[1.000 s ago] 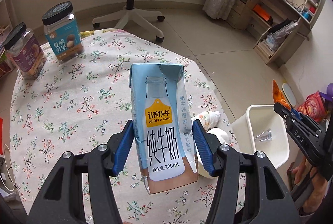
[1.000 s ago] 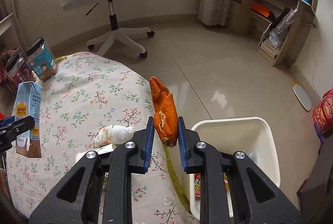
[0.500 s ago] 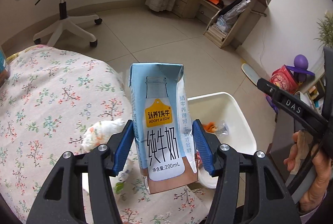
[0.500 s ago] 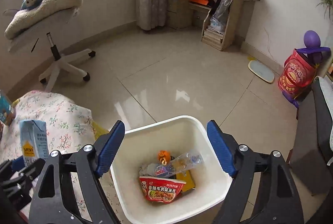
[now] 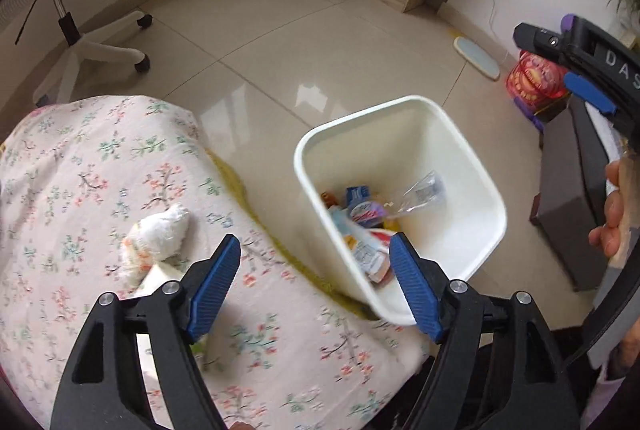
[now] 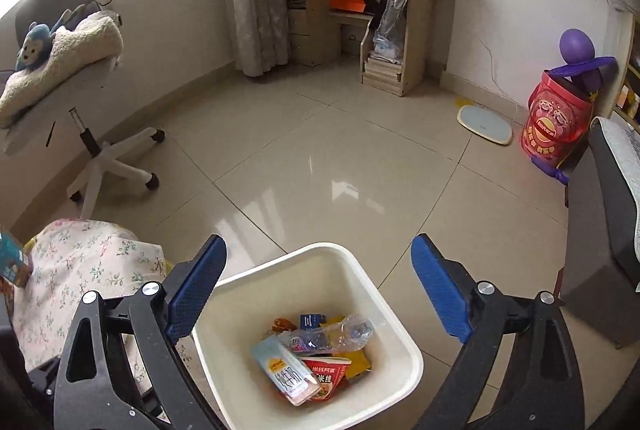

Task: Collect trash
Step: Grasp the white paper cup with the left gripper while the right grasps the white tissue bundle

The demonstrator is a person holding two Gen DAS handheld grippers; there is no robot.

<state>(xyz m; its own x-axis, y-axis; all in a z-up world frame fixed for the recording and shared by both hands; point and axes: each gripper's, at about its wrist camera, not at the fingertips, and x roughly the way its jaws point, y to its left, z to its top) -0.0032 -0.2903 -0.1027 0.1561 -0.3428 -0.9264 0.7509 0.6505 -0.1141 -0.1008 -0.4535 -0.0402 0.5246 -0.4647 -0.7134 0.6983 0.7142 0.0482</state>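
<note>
Left tool (image 5: 315, 280): jaws opening, nothing between them.
Right tool (image 6: 319, 290): jaws opening, empty.
Pale blue milk carton (image 6: 286, 370): lying inside white plastic bin (image 6: 402, 334).

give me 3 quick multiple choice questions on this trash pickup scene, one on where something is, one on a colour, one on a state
1. Where does the milk carton lie?
A. in the white bin
B. on the table
C. on the floor

2. What colour are the pads of the left gripper?
A. red
B. blue
C. green

3. What is between the fingers of the right gripper?
A. an orange peel
B. a bottle
C. nothing

Answers:
1. A: the carton rests on the other trash inside the bin.
2. B: both pads are ribbed and blue.
3. C: its jaws are opening over the bin and nothing is between them.

The left gripper's jaws are opening too, with nothing between them. A crumpled tissue is on the flowered tablecloth.
</note>
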